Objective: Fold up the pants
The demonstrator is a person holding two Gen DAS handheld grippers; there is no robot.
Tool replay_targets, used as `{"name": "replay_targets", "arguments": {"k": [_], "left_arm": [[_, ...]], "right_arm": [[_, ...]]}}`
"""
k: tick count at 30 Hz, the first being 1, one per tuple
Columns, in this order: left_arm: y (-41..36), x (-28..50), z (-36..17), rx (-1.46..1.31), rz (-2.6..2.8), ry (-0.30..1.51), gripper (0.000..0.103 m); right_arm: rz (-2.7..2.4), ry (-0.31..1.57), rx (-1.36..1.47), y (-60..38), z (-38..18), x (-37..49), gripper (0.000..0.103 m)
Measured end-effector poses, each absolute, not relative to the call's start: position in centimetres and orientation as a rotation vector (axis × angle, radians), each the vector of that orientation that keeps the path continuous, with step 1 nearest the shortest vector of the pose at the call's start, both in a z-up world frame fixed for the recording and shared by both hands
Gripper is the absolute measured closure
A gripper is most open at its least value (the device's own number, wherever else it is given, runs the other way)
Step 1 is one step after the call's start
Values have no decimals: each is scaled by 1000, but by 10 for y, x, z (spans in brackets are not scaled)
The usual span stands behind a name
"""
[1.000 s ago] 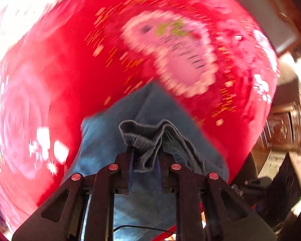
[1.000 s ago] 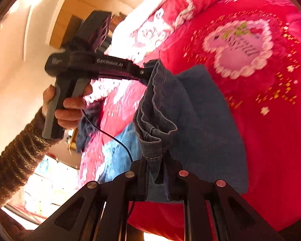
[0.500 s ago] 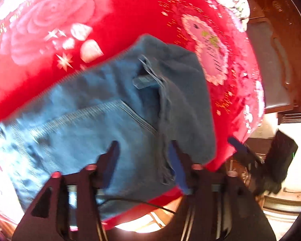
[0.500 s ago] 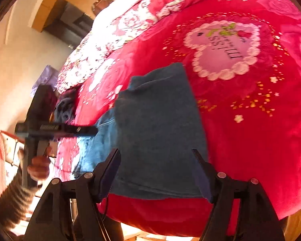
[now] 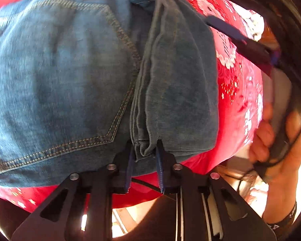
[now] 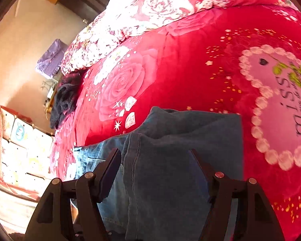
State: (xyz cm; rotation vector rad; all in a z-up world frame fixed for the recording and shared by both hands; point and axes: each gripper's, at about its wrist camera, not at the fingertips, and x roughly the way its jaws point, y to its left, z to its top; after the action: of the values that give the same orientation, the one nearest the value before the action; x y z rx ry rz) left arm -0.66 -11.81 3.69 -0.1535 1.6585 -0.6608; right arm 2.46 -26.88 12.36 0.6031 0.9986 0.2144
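Blue jeans (image 5: 70,70) lie folded on the red bedspread (image 5: 236,104), back pocket up, with a darker layer folded over on the right. My left gripper (image 5: 144,146) is at the near edge, its jaws closing; the pads pinch the bunched hem layers there. In the right wrist view the same jeans (image 6: 180,140) lie under my right gripper (image 6: 155,154). Its jaws stand wide and are closing, above the denim without pressing it. One blue finger of the right gripper (image 5: 230,32) and the person's hand (image 5: 271,130) show at the right of the left wrist view.
A folded floral quilt (image 6: 150,10) lies across the far end of the bed. A dark garment (image 6: 65,98) sits at the bed's left edge. Beyond it stand a purple bundle (image 6: 50,58) and white storage cubes (image 6: 20,140). The bed's front edge runs just below the jeans.
Both grippers let go of the lifted denim, which now lies folded flat. The left dropped and closed on the near folded edge. The right swung sideways over the jeans, jaws wide.
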Motion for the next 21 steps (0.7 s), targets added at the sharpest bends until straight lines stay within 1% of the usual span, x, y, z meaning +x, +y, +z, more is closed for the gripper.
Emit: {"name": "replay_targets", "arguments": {"k": [1, 2, 3, 5, 6, 10, 12, 14, 17, 19, 20, 21], "left_arm": [[-116, -6, 37, -172, -659, 1668, 86], [-114, -8, 36, -186, -661, 1681, 86], [-111, -10, 35, -203, -671, 1695, 86], [-108, -13, 32, -228, -684, 1723, 86], [-105, -14, 29, -241, -690, 1732, 86], [-101, -11, 23, -294, -692, 1764, 86], [-102, -11, 23, -286, -692, 1760, 86], [-99, -12, 23, -281, -691, 1755, 86], [-103, -16, 20, -297, -688, 1767, 86], [-93, -16, 24, -295, -692, 1770, 85], [-89, -16, 29, -289, -701, 1762, 85], [-85, -15, 33, -279, -708, 1749, 85]], "right_arm": [[221, 1034, 569, -256, 115, 35, 57], [250, 1082, 558, -244, 104, 43, 64], [310, 1159, 566, -228, 92, 48, 66], [349, 1252, 498, -205, 81, 47, 64], [369, 1240, 474, -201, 86, 44, 64], [328, 1123, 553, -227, 112, 41, 62], [278, 1114, 535, -237, 116, 46, 61], [273, 1150, 525, -236, 106, 50, 61], [235, 1279, 460, -221, 70, 59, 63], [227, 1245, 463, -224, 74, 55, 63], [217, 1230, 481, -228, 80, 52, 61], [210, 1203, 496, -233, 89, 44, 54]]}}
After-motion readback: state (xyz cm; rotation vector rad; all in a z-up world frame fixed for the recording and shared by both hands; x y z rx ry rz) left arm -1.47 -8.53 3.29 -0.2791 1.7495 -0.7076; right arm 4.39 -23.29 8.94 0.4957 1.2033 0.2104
